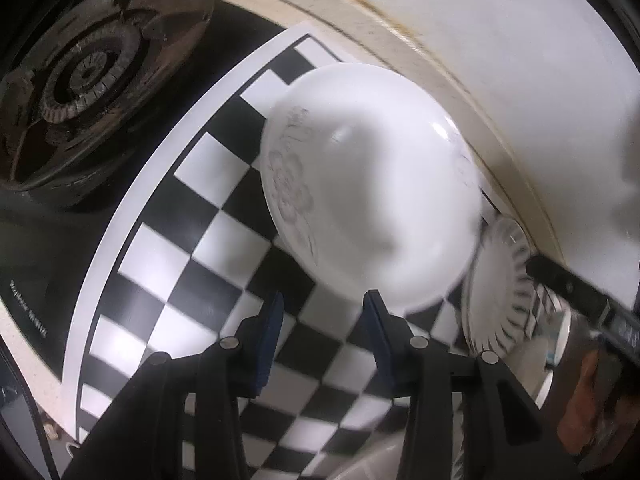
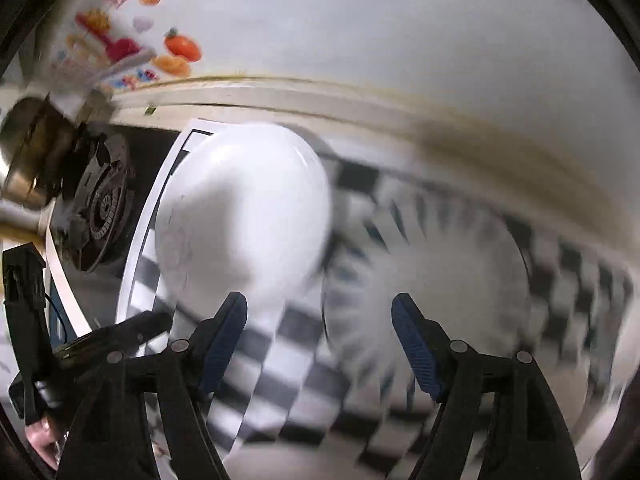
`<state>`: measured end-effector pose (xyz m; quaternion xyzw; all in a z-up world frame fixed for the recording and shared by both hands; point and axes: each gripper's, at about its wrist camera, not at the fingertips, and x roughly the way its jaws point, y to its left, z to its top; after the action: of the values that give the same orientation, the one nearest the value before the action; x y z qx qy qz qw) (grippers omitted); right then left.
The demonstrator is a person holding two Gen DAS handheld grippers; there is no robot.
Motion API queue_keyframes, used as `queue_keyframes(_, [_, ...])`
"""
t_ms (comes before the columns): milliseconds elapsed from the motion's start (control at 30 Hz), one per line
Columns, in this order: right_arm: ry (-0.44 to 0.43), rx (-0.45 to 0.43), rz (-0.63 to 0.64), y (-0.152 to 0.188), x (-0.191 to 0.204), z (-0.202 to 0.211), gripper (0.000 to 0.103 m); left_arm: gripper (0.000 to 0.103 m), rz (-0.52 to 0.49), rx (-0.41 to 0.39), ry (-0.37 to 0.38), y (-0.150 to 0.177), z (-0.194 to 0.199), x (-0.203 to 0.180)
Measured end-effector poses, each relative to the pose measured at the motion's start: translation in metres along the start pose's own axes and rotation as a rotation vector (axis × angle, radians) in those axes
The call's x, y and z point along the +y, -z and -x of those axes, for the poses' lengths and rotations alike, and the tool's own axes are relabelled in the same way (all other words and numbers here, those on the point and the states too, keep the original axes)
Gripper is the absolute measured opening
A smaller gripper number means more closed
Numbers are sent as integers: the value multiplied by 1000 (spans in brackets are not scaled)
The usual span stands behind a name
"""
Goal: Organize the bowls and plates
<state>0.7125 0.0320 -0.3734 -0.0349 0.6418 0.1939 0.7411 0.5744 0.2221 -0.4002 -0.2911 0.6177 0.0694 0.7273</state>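
A black gas burner (image 1: 86, 74) sits beside a checkerboard mat (image 1: 168, 248) on a kitchen counter, below a white wall (image 2: 400, 20) bearing colourful stickers (image 2: 182, 46).

Lighting: bright, even, indoor. A soft grey shadow is cast across the white bowl (image 1: 372, 184). Left wrist view: mild blur, stove burner (image 1: 92, 76) fairly sharp. Right wrist view: heavy motion smear over the patterned plate (image 2: 432, 280) and checkered mat (image 2: 304, 376). Fisheye bending and dark vignetting are seen at all edges.
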Motion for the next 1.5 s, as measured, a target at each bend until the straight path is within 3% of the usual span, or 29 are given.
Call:
queue_keyframes(133, [-23, 56, 56, -44, 3, -38, 77, 39, 36, 4, -29, -19, -19, 4])
queue_keyframes(267, [-46, 94, 66, -68, 0, -68, 76, 39, 40, 13, -39, -36, -34, 2])
queue_keyframes(400, [-61, 147, 78, -80, -3, -96, 60, 39, 35, 10, -62, -52, -46, 1])
queue_keyframes(533, [-95, 157, 92, -81, -1, -105, 38, 38, 24, -2, -62, -62, -44, 4])
queue_keyframes(700, [-77, 151, 109, -77, 4, -108, 34, 30, 7, -25, -99, -68, -40, 11])
queue_keyframes(1000, [-172, 246, 164, -49, 15, -110, 32, 29, -27, -35, -121, -52, -29, 36])
queue_keyframes(1200, [-251, 276, 66, -59, 3, -119, 36, 30, -72, -49, -121, -58, -26, 41])
queue_keyframes(1367, [-172, 225, 110, -53, 2, -108, 29, 29, -58, -64, -109, -66, -23, 48])
queue_keyframes(1400, [-163, 219, 105, -52, 0, -107, 24, 28, -61, -65, -113, -66, -22, 50])
queue_keyframes(1500, [-177, 199, 90, -47, -2, -101, 23, 27, -73, -73, -113, -64, -16, 54])
